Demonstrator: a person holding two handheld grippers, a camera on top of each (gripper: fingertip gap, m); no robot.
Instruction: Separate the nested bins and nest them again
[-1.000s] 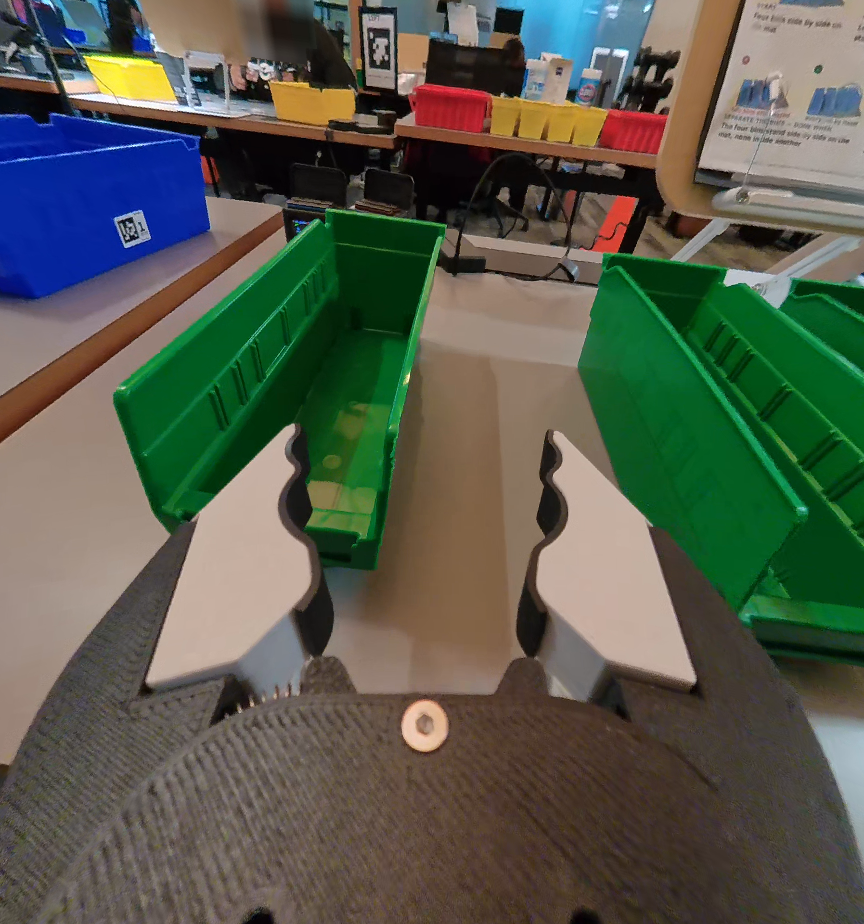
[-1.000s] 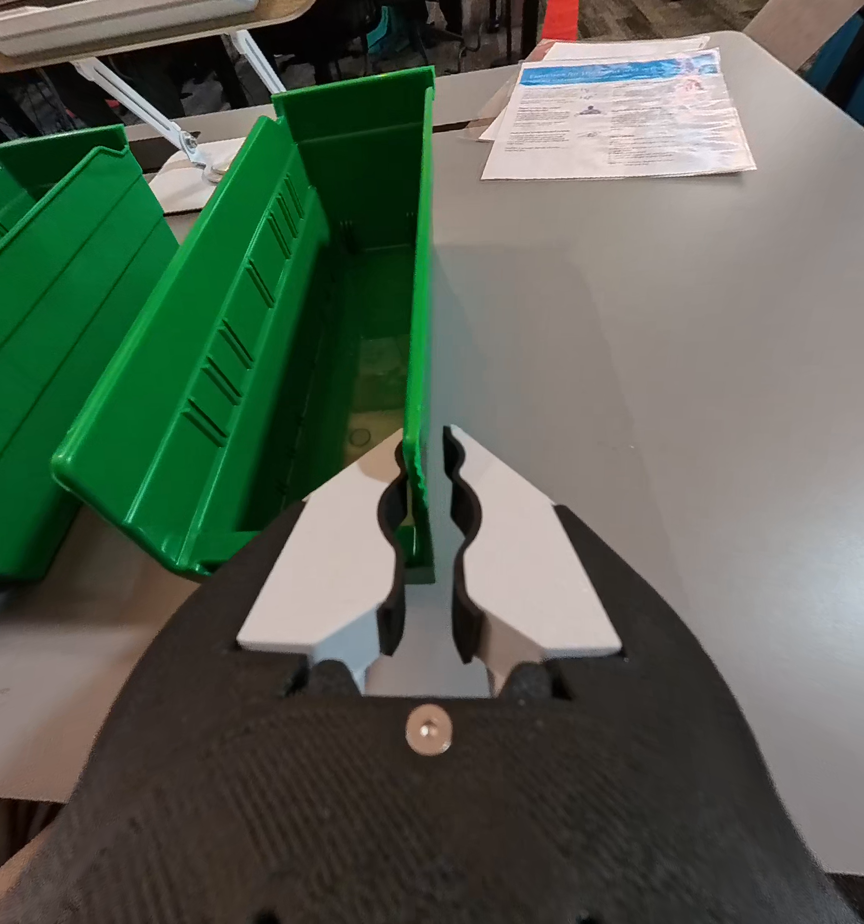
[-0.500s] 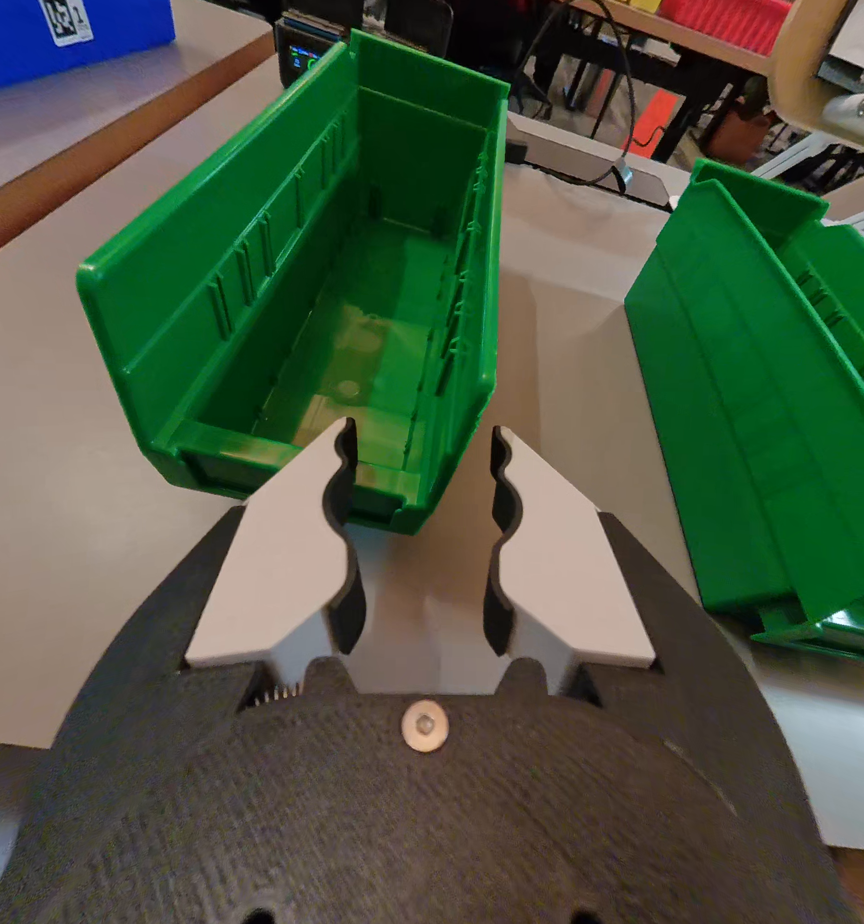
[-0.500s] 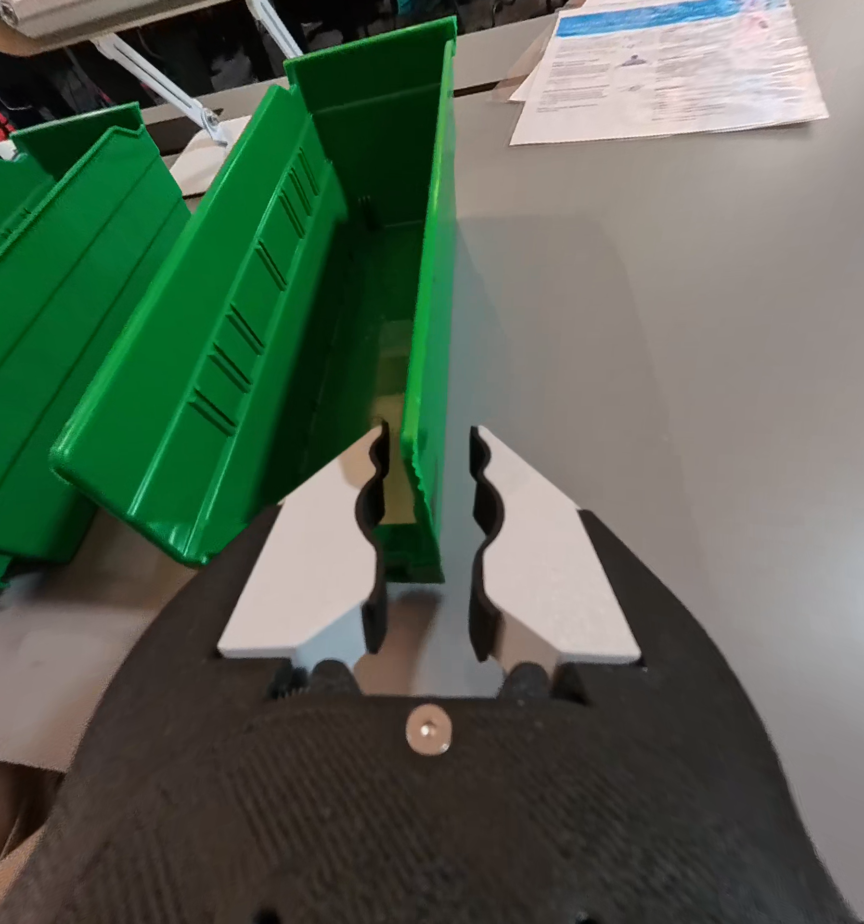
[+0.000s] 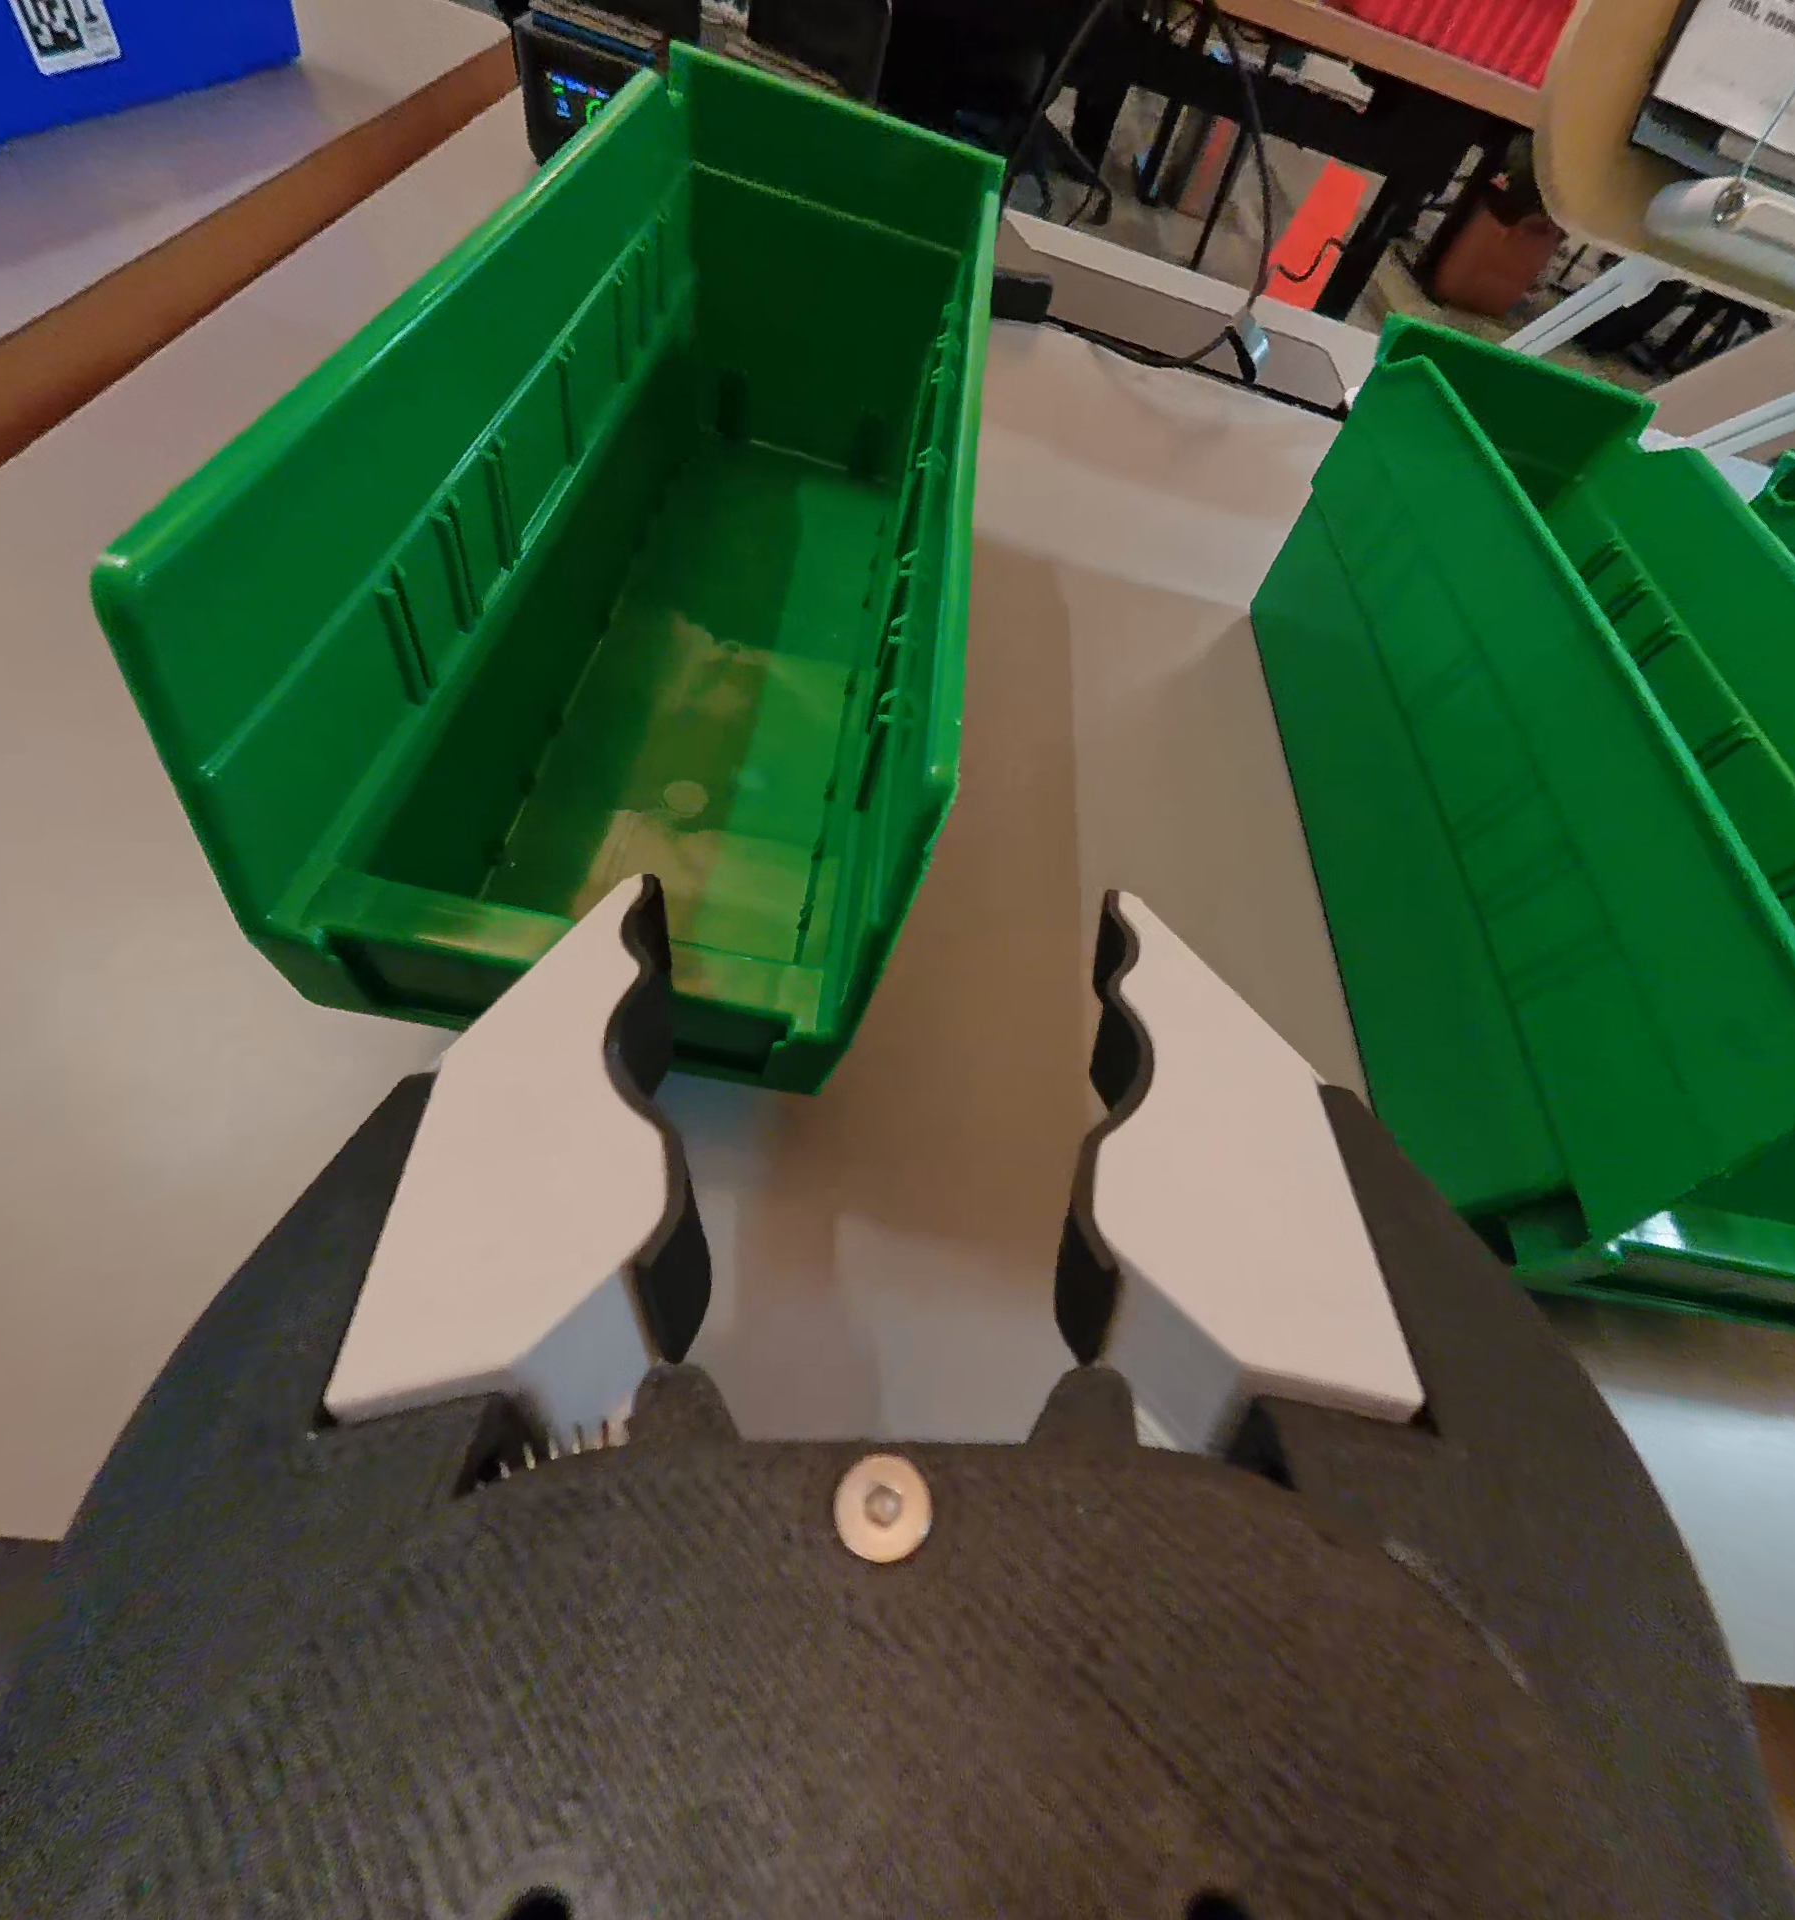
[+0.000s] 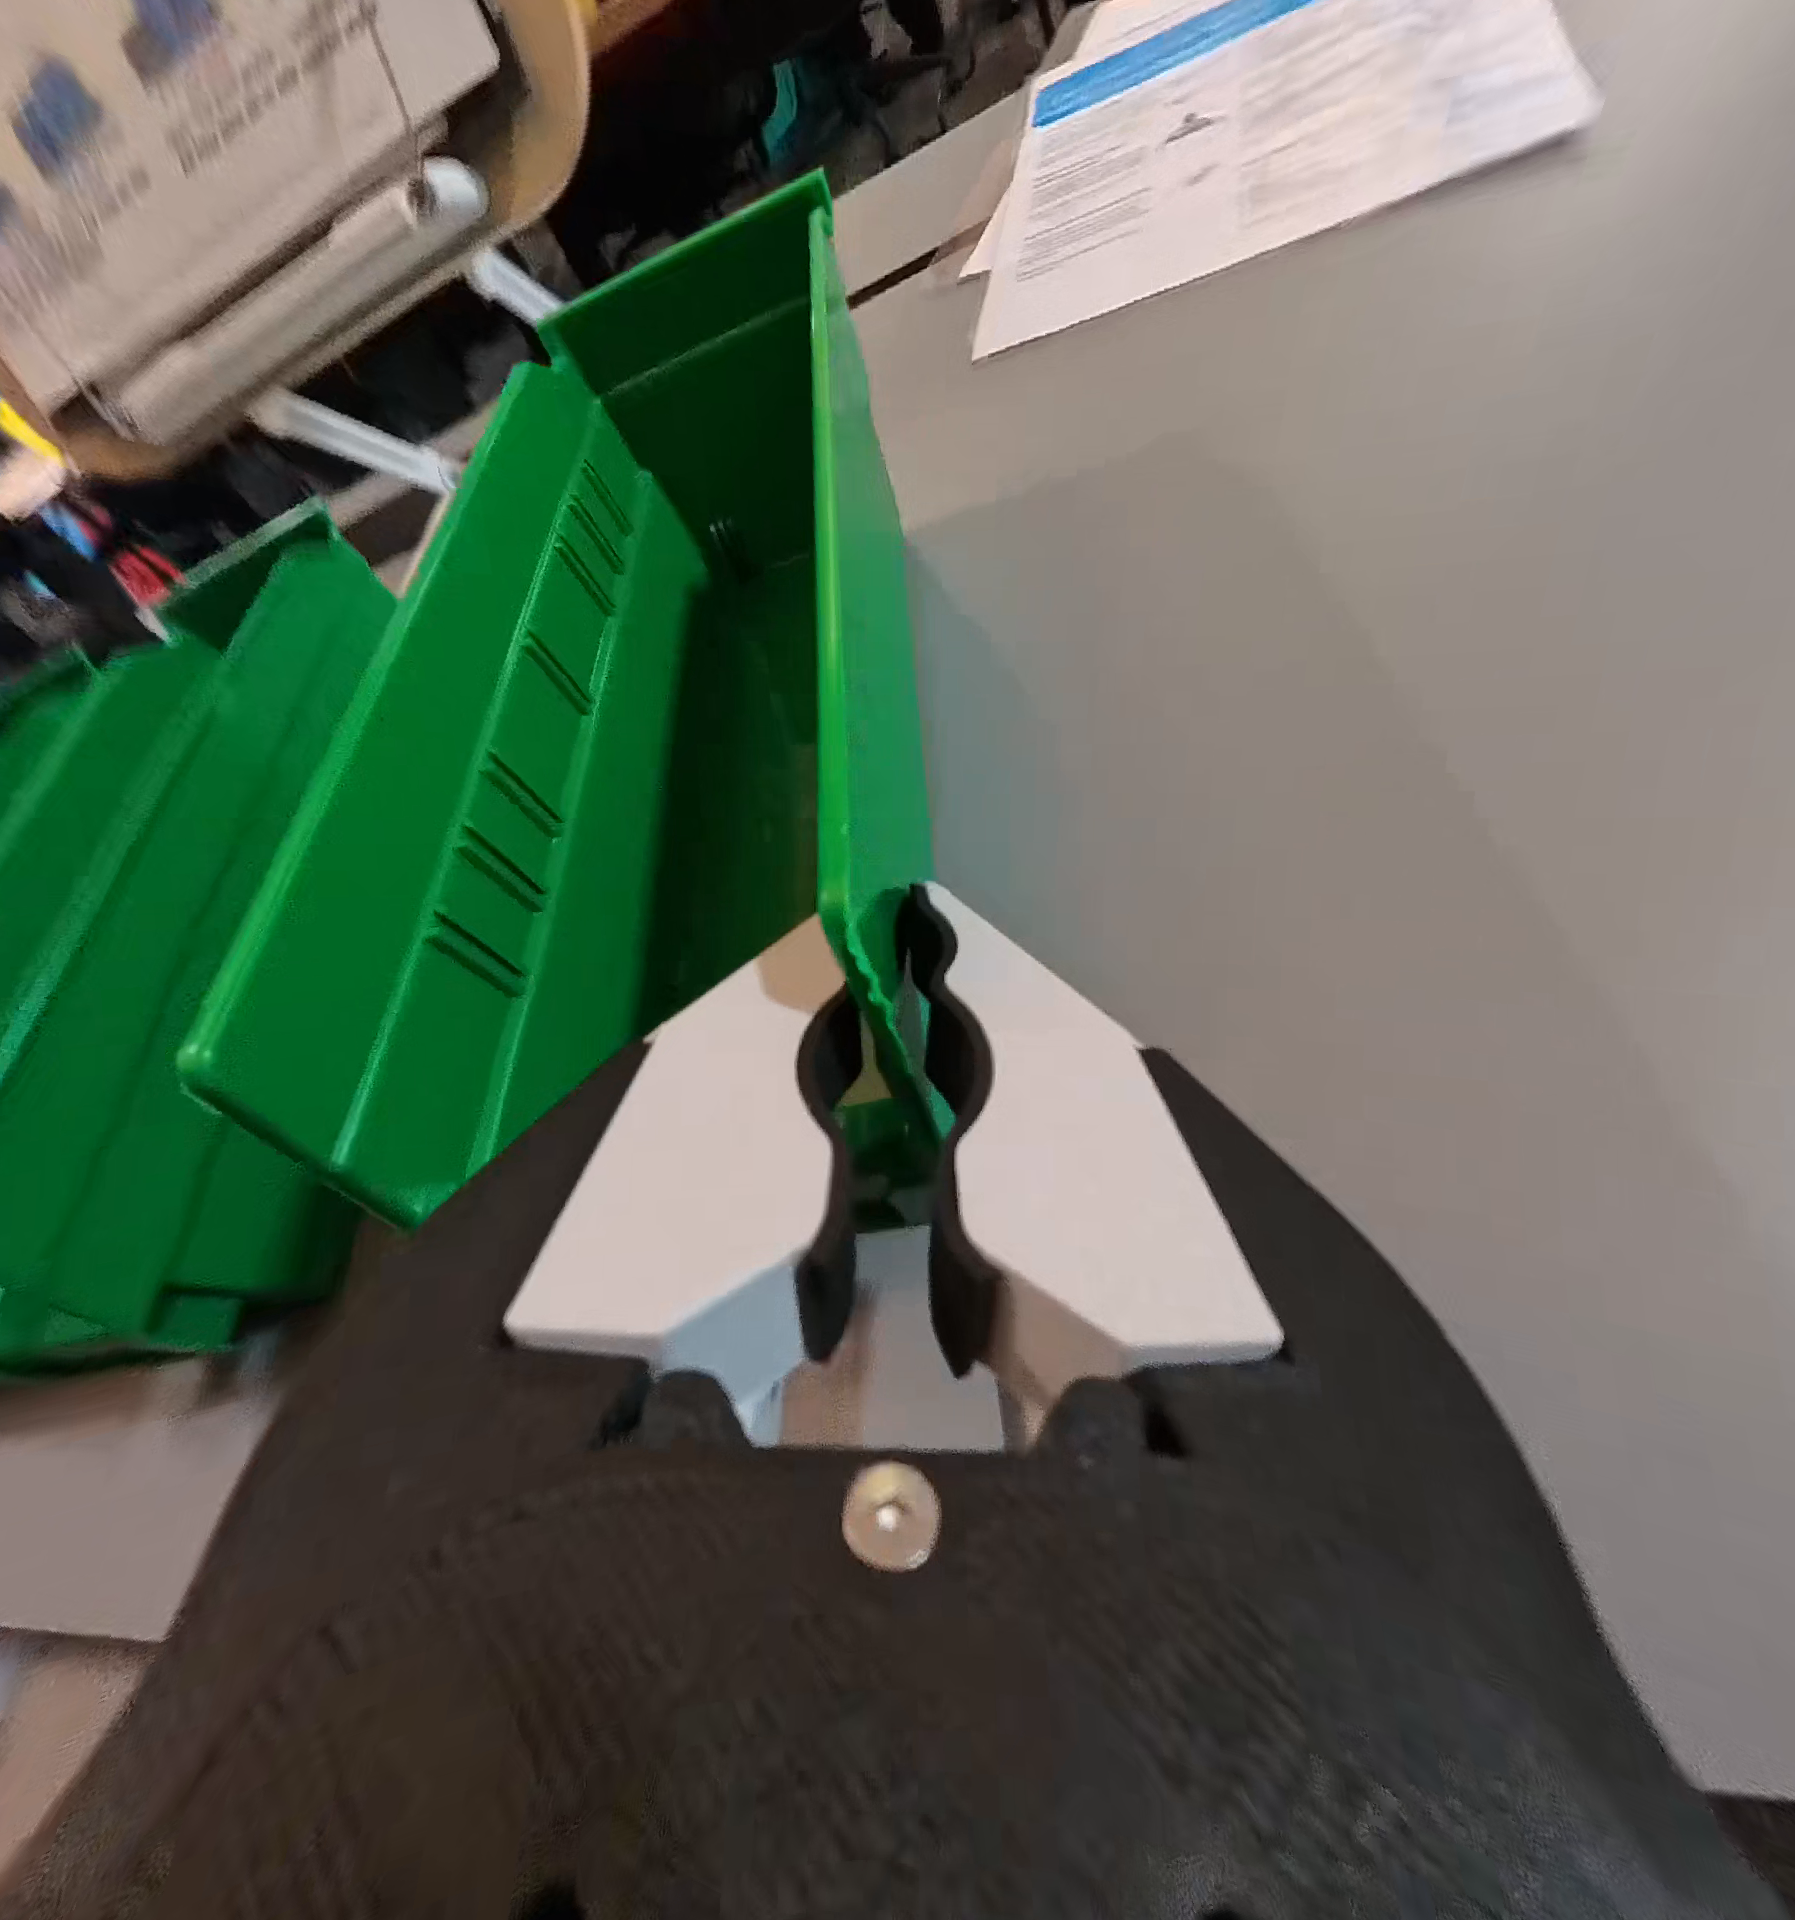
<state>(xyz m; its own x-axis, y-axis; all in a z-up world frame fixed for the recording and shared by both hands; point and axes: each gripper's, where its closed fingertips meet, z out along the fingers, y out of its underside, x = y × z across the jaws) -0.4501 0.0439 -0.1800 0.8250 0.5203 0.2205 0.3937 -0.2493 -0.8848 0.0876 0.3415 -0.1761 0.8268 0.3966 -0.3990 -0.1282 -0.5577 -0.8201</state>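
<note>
A long green plastic bin [image 5: 519, 582] is set on the grey table [image 5: 93, 1039], ahead of the left gripper [image 5: 877, 914]. Nested green plastic bins [image 5: 1558, 831] are placed to its right, apart from it. In the right wrist view, another green bin [image 6: 602, 790] is positioned right of a green stack [image 6: 93, 935], with printed paper sheets [image 6: 1277, 135] lying behind on the table.

Left gripper [image 5: 877, 904] spread wide, nothing between the pads. Bare strip of grey table [image 5: 1101, 665] runs ahead of it, walled left by the single green bin [image 5: 436, 582] and right by the nested green bins [image 5: 1495, 831]; both walls stand high, so passage is straight down that lane. Single bin's low front lip sits just beside the left finger. Far end of lane closed by cables [image 5: 1236, 312].

Right gripper [image 6: 888, 1018] clamped on the right wall of a tilted green bin [image 6: 519, 810]. Open table to its right, only papers [image 6: 1277, 135] at the far edge. Left side blocked: more green bins [image 6: 93, 935] close alongside, clipboard stand [image 6: 249, 208] overhanging behind.
</note>
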